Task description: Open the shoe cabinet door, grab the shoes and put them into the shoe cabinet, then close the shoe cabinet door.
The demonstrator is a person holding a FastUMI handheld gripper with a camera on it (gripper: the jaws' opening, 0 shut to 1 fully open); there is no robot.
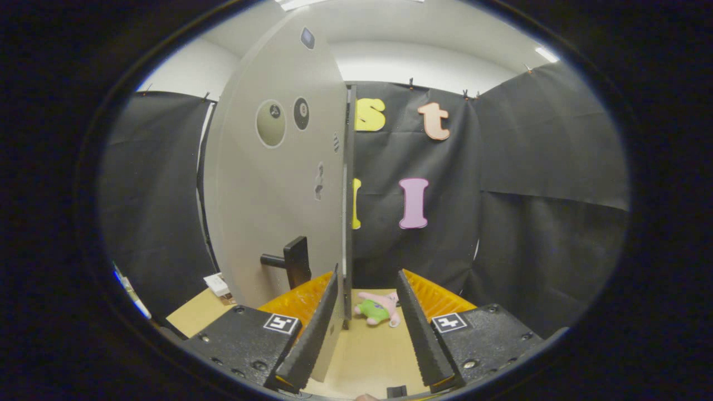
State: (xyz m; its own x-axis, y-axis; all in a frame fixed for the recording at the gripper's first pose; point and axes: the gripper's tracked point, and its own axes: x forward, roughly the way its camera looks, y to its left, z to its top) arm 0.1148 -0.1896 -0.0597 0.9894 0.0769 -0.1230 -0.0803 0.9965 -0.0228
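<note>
The light grey shoe cabinet door (278,184) stands swung out, tall and nearly edge-on just ahead of me. Its thin free edge (349,223) runs down into the gap between my fingers, close against the inner side of the left finger (320,323). A black handle (291,260) sticks out of the door's face, a little above and left of the left fingertip. My gripper (368,272) is open, with a wide gap between the door's edge and the right finger (418,328).
A small pink and green plush toy (379,308) lies on the wooden tabletop (367,356) just beyond the fingers. A small white box (217,284) sits on the table left of the door. Black cloth walls close the booth behind and to both sides.
</note>
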